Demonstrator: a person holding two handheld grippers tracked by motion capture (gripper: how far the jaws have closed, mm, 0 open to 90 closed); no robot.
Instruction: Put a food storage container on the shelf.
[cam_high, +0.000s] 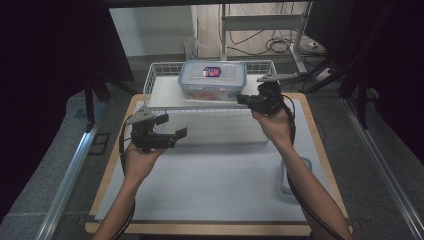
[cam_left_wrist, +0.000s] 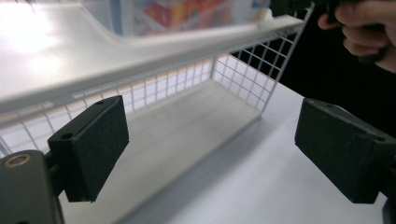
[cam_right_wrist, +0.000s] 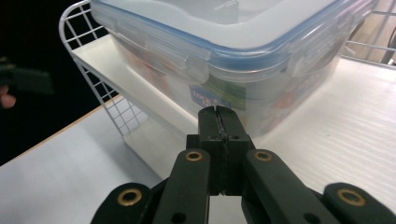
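We saw a clear plastic container (cam_high: 213, 80) with a blue-edged snap-lock lid sitting on the upper shelf of a white wire-grid rack (cam_high: 159, 75) at the far side of the bench (cam_high: 210, 175); its colourful contents were blurred behind the cloudy wall and we could not make them out. Our right claw (cam_right_wrist: 219, 114) hovered just before the container's near wall, its black jaws pressed together with nothing between them. Our left claw (cam_high: 172, 126) hung off the rack's near left corner, its square, matte foam-faced pads (cam_left_wrist: 91, 144) standing wide apart around empty air. A second clear lid or box (cam_high: 290, 175) lay half hidden under our right forearm.
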